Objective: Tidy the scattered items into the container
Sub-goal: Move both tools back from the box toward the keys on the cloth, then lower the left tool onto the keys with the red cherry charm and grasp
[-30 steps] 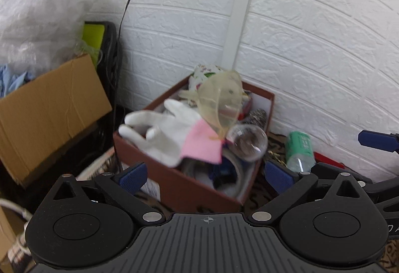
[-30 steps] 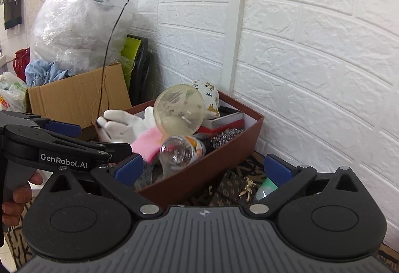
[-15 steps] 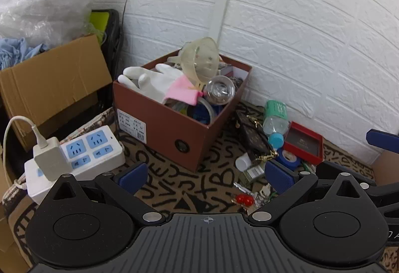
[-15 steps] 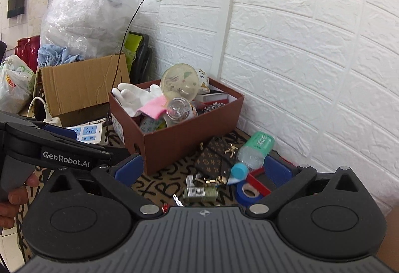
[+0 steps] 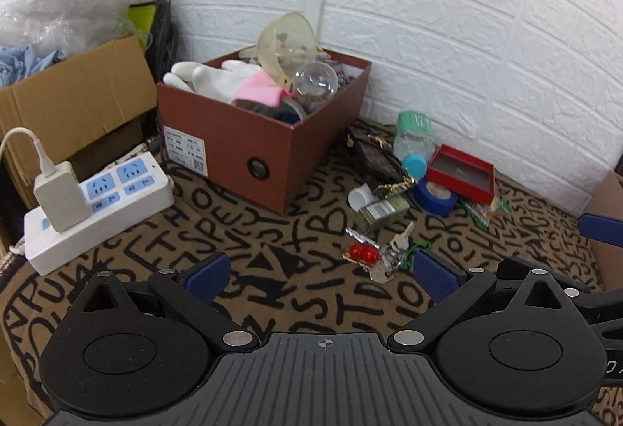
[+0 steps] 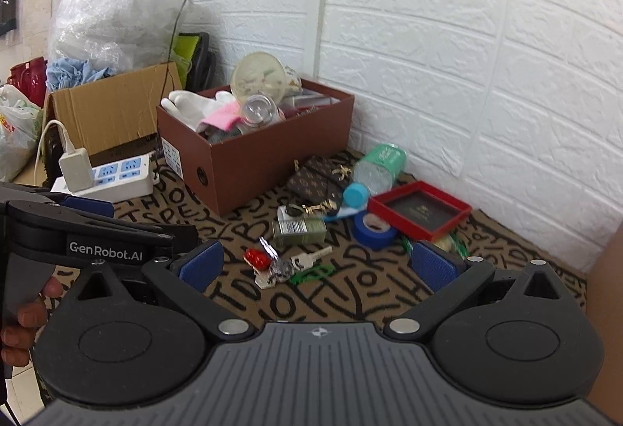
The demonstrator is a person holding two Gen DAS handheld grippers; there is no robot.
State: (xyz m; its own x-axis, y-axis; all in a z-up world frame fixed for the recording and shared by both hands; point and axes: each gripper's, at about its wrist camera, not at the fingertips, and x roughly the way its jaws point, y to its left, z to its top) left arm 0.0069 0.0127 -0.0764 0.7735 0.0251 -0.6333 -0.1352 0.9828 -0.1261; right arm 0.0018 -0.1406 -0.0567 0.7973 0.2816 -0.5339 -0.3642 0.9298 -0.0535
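The black left gripper (image 6: 83, 227), seen in the right wrist view, carries white lettering "GenRobot.AI" on its side. The tan mat (image 5: 272, 262) with black hand-drawn capitals shows fragments such as "SPE" and "HOR"; no whole words can be made out. The white label (image 5: 183, 152) on the brown cardboard box (image 5: 249, 149) is too small to read.
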